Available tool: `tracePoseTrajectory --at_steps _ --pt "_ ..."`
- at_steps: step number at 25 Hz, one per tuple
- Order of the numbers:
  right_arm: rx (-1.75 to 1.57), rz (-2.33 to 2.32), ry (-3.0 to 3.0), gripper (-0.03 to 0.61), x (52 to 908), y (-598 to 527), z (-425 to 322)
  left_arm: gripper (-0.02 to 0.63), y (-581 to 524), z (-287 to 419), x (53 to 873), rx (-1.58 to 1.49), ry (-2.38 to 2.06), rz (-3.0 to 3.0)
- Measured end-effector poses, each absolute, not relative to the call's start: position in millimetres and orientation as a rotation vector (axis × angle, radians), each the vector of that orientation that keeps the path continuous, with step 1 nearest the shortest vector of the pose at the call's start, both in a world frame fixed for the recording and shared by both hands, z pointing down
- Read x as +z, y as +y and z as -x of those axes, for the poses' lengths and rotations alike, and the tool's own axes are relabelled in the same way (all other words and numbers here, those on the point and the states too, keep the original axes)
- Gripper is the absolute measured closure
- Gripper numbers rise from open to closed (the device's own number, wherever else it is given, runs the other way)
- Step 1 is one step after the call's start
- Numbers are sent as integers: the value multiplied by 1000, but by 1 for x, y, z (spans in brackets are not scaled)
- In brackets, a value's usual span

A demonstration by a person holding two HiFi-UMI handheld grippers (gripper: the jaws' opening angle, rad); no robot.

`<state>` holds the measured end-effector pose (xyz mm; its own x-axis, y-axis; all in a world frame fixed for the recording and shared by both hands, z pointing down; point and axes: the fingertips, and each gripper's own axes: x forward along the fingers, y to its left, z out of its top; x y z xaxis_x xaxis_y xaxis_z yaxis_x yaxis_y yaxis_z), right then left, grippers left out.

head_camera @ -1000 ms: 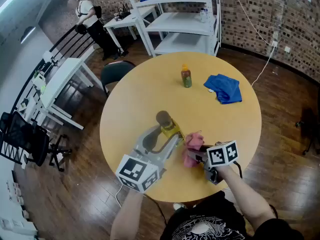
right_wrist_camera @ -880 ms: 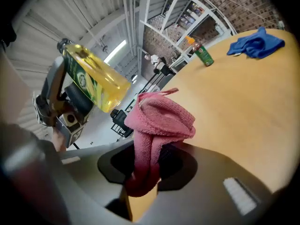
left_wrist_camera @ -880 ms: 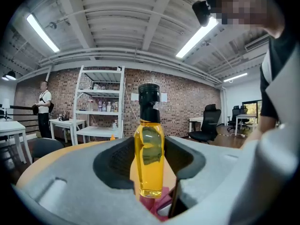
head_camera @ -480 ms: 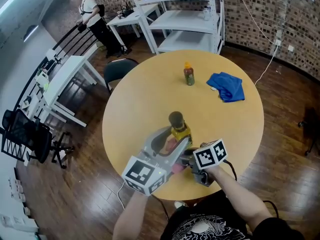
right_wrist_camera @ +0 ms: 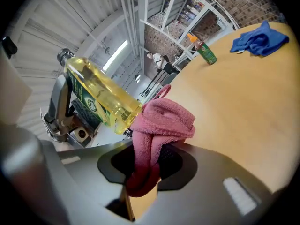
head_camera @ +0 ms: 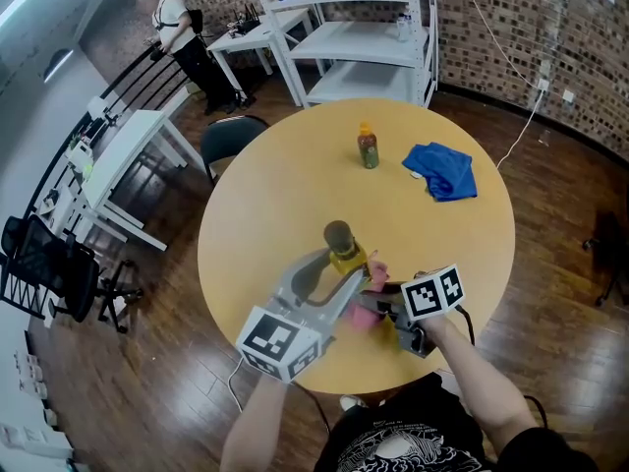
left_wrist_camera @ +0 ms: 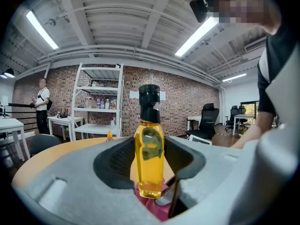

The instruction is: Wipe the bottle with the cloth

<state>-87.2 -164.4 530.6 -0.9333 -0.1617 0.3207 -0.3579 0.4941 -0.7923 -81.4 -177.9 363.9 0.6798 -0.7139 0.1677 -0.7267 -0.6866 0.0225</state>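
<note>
A bottle of yellow liquid with a black cap [head_camera: 341, 246] [left_wrist_camera: 149, 153] [right_wrist_camera: 101, 95] is held above the round wooden table [head_camera: 295, 195], and my left gripper [head_camera: 339, 281] [left_wrist_camera: 150, 172] is shut on its body. My right gripper [head_camera: 371, 301] [right_wrist_camera: 147, 165] is shut on a bunched pink cloth [head_camera: 366, 283] [right_wrist_camera: 157, 125] [left_wrist_camera: 157, 205]. The cloth presses against the bottle's bottom end, at its lower right side in the head view.
On the far side of the table stand a small green bottle with an orange cap [head_camera: 367, 148] [right_wrist_camera: 202, 48] and a crumpled blue cloth [head_camera: 442, 170] [right_wrist_camera: 258, 39]. A white shelf unit [head_camera: 354, 28] stands beyond. A person [head_camera: 187, 42] stands at far left by white desks.
The right gripper and pink cloth slid left under the bottle half a second ago, then back right to its lower side. The bottle shifted slightly, still held by the left gripper.
</note>
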Motion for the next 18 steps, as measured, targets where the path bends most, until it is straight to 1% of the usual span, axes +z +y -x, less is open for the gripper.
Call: tracePoseTrajectory --at_steps 5,8,12,18 --pt "1398 -509 -2510 474 539 -175 73 413 -181 77 374 225 -1210 -2786" --pt "1305 -681 -2447 474 556 -180 51 413 -182 75 385 250 -1222 -2786" --pt "1268 -837 -2401 475 568 -184 18 414 -187 79 419 283 -1233 -2733" --pt "1223 -872 -2425 475 560 -183 9 414 -190 78 468 366 -1272 -2683"
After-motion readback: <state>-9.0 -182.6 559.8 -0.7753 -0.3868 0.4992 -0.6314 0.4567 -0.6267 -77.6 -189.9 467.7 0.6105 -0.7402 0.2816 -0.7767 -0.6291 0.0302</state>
